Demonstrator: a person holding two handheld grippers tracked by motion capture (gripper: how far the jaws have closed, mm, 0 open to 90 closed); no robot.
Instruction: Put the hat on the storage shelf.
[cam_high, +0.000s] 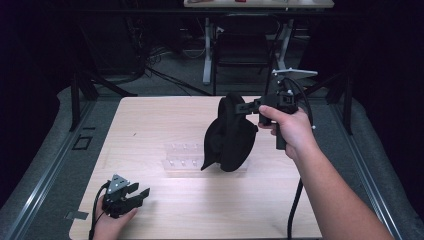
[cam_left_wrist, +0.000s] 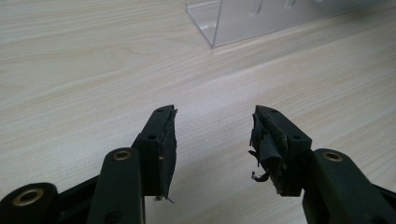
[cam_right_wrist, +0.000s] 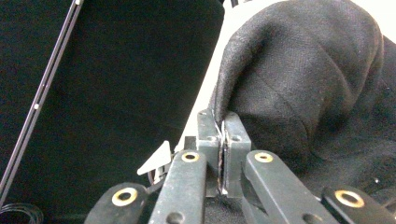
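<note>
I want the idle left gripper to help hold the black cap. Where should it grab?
Judging by its pose, take the brim that hangs lowest, coming from the left: the right gripper already pinches the black cap at its top edge, and the left gripper waits open.

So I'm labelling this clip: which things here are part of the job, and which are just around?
In the job:
- black cap, pinched by the right gripper and hanging above the clear rack
- left gripper, open, low over the wooden table

Just around:
- chair behind the table
- white desk legs
- floor cables
</note>
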